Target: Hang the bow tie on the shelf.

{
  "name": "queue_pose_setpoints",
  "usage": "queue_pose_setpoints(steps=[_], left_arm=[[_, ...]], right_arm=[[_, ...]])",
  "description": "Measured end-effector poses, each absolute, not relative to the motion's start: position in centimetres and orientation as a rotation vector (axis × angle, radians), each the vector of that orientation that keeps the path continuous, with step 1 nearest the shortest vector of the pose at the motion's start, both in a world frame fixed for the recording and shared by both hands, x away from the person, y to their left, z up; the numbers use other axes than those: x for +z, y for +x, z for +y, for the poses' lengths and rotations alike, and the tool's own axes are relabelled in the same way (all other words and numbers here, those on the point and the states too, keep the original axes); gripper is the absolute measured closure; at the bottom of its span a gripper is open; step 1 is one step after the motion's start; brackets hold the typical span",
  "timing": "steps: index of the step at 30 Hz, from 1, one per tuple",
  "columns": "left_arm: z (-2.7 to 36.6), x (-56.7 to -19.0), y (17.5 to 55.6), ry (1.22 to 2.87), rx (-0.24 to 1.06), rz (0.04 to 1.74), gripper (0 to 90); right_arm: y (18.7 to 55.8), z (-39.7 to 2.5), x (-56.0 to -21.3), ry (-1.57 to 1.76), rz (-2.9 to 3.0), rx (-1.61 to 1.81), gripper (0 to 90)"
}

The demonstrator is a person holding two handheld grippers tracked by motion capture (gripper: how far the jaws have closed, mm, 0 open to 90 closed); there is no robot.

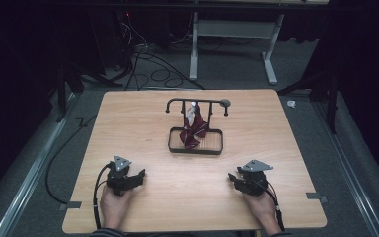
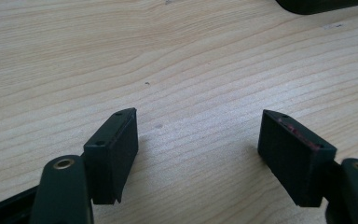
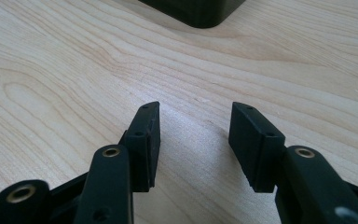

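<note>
A black wire rack (image 1: 196, 143) with a top rail stands at the middle of the wooden table (image 1: 143, 118). A dark red patterned cloth (image 1: 193, 131) hangs from the rail by a white clip and bunches in the rack's tray. My left gripper (image 1: 139, 176) rests low near the front left, held by a hand, open with nothing between its jaws (image 2: 198, 135). My right gripper (image 1: 233, 178) rests near the front right, also open and empty (image 3: 194, 126). A dark corner of the rack (image 3: 196, 11) shows at the top of the right gripper view, and its edge (image 2: 321, 4) in the left gripper view.
Bare wood lies between the grippers and the rack. Cables trail from each gripper off the table's front edge. Beyond the table are grey floor, loose cables (image 1: 148, 64) and a white desk frame (image 1: 237, 34).
</note>
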State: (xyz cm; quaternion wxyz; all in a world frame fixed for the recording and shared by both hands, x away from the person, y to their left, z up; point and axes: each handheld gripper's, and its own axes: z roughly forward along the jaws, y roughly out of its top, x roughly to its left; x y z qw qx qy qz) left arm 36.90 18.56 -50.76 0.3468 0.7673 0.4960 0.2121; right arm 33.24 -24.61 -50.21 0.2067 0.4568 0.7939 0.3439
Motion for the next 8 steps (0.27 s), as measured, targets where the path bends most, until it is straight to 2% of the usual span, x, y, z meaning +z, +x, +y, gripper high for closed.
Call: queue_pose_setpoints(steps=[8], left_arm=[[18.61, -50.75, 36.91, 1.989, 0.545, 1.287, 29.1]], right_arm=[[33.25, -24.62, -50.21, 1.273, 2.212, 0.958, 54.8]])
